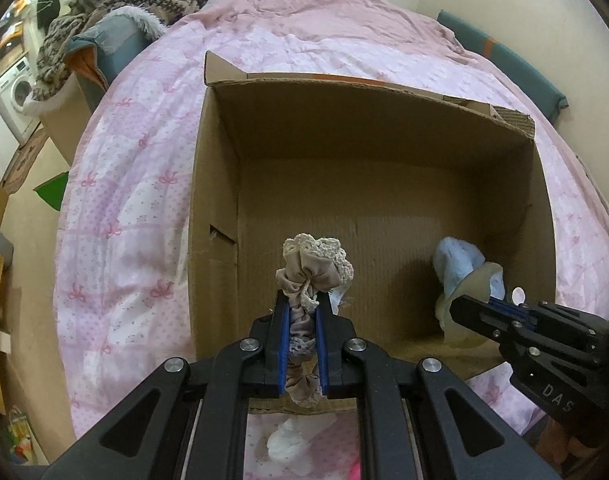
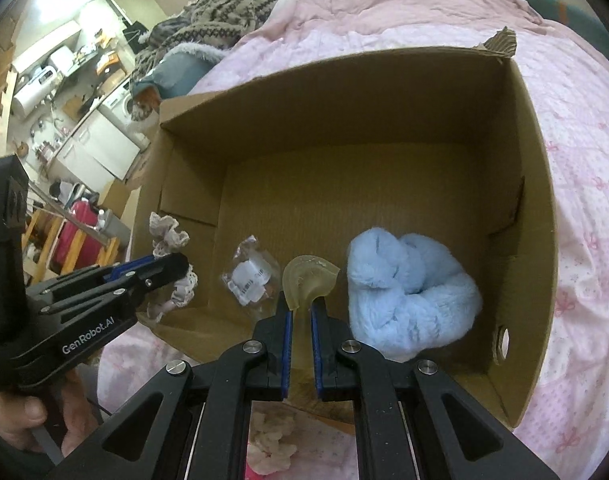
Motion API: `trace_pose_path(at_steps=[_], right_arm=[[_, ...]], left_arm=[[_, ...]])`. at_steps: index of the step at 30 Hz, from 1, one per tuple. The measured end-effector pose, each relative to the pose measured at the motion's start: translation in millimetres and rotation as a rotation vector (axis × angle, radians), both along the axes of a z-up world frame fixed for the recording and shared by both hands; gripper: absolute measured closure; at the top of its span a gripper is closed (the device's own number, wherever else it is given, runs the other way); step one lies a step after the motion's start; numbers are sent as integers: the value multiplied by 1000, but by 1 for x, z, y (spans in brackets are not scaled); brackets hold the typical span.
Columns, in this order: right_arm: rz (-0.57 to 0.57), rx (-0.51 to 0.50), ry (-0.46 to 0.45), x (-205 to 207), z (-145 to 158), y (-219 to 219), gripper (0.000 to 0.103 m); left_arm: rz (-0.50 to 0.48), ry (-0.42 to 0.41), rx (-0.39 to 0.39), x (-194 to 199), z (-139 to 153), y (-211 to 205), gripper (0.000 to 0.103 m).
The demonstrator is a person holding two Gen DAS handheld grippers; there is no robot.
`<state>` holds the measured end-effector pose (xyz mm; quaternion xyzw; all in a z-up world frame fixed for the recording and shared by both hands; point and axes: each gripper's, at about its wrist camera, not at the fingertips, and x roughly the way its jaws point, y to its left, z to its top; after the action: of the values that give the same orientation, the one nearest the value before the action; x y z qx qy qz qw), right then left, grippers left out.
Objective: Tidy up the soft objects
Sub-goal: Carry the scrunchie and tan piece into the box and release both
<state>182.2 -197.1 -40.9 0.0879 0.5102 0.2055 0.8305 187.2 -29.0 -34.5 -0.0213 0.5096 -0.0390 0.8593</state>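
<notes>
Left gripper [image 1: 301,300] clamped on beige lace-edged scrunchie [image 1: 312,268], bunched at 12 o'clock beyond tips, above cardboard box [image 1: 216,160]. Right gripper [image 2: 300,306] pinching yellowish translucent piece [image 2: 308,280]; fluffy blue toy [image 2: 408,292] at 2 o'clock on box floor.

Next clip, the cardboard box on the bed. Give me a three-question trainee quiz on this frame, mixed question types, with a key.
1. True or false: the left gripper is shut on a beige lace-trimmed scrunchie.
2. Multiple choice: what does the right gripper pinch? A) the fluffy blue item B) a translucent yellowish soft piece C) the small plastic packet
3. Short answer: name the two things already lying on the floor of the cardboard box.

Key:
1. True.
2. B, the translucent yellowish soft piece.
3. The fluffy blue item and the small plastic packet.
</notes>
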Motion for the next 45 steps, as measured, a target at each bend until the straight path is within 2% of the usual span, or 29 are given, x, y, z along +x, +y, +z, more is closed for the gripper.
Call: trace_pose_path(at_steps=[6, 11, 15, 23, 26, 28, 29, 30, 32, 35, 36, 37, 38, 45], right_arm=[[7, -13, 4, 4, 0, 7, 93], [10, -12, 4, 3, -3, 8, 93], [11, -10, 0, 1, -2, 7, 93], [3, 18, -7, 0, -1, 1, 93], [-2, 30, -18, -1, 1, -1, 90], [-10, 39, -19, -1, 2, -4, 88], [-15, 46, -22, -1, 3, -6, 87], [-21, 55, -28, -1, 4, -8, 85], [-35, 73, -47, -2, 9, -12, 76], [-52, 95, -78, -3, 17, -17, 72], [-60, 97, -88, -3, 19, -18, 53], [-70, 98, -96, -3, 20, -19, 24], [-86, 105, -108, -5, 22, -22, 18], [-98, 66, -112, -7, 25, -22, 17]], left_arm=[[-1, 4, 2, 0, -3, -1, 92], [-28, -40, 49, -5, 1, -8, 92], [-38, -39, 44, -6, 2, -10, 92], [-27, -30, 45, -5, 1, -7, 84], [-22, -38, 43, -5, 4, -5, 73], [-17, -54, 47, -7, 7, -5, 58], [-13, -67, 50, -7, 10, -5, 54], [-8, -84, 51, -9, 13, -4, 50], [-7, -108, 55, -10, 18, -3, 50], [-1, -127, 59, -10, 23, 0, 46], [5, -132, 54, -10, 25, 1, 44], [13, -136, 49, -11, 26, 2, 43], [20, -140, 42, -11, 28, 4, 42], [35, -149, 54, -19, 30, 9, 42]])
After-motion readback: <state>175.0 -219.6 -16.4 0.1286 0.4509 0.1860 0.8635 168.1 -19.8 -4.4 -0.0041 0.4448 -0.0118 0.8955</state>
